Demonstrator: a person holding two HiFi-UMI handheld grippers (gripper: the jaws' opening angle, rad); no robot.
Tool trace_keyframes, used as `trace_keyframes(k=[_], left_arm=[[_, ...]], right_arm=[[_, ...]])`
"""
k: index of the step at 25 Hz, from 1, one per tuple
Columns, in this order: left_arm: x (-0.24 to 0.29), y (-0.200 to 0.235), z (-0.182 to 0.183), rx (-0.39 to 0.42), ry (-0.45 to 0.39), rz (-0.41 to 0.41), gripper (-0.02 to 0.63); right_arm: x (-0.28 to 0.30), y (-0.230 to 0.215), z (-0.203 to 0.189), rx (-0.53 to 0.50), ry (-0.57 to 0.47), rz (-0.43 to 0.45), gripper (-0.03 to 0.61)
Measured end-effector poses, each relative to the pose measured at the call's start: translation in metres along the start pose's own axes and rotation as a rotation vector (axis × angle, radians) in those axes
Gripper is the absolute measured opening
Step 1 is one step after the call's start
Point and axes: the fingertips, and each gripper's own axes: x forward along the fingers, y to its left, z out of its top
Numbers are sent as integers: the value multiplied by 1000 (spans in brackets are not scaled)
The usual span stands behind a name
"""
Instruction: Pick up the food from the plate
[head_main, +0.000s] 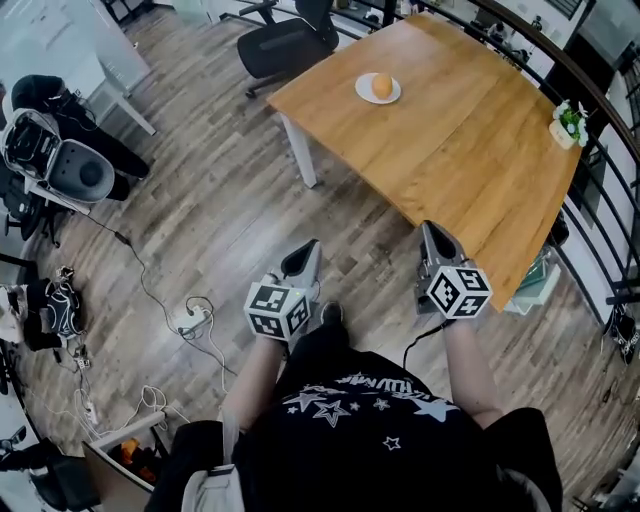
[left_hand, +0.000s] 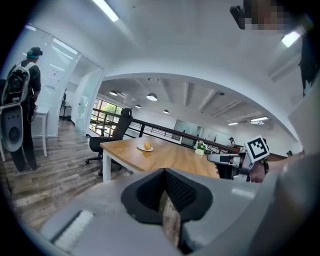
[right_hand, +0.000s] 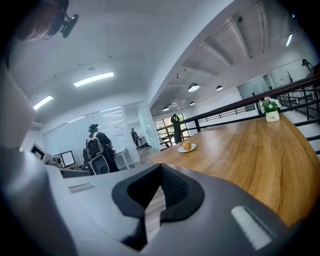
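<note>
Both claws are shut and empty. The left claw (head_main: 305, 256) and right claw (head_main: 433, 236) each have smooth grey plastic jaws with black ribbed pads pressed together, leaving only a thin slit. Each carries one cube with black-and-white square markers.

The food (head_main: 382, 86) is one round, orange, smooth-skinned piece. It sits on one small round white plate (head_main: 364, 93), well ahead of both claws across the table (head_main: 460, 160), which has a bare grained wooden top on white legs. The right claw hangs at the table's near edge. The left claw is over the grey-brown plank floor (head_main: 220, 220), beside the table. Nothing stands between the claws and the plate.

Beyond the plate is one black swivel chair (head_main: 288, 42). Far to the right of the right claw, at the table's edge, stands one small white pot of flowers (head_main: 569, 123). To the left of the left claw, white cables (head_main: 195, 318) coil on the floor. A dark railing (head_main: 560, 60) runs behind the table.
</note>
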Motion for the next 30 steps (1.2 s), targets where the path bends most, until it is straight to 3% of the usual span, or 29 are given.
trace_keyframes(k=[10,15,23,27,30], left_arm=[[56,80,47,-1,-7,-56,2],[70,105,48,-7,18,-55,2],[92,114,58,-2,16,-64,2],[113,132,66,9,18,-38,2],[136,149,80,16,16,-26,2]], right_arm=[[98,6,38,-8,-30,-54,3],[121,15,44,-111,-33,-42,3],[150,-12,60,-86,-37,-72,3],[192,-30,73,-67,-20,-68,5],[229,-49,82,-33,3,-74,41]])
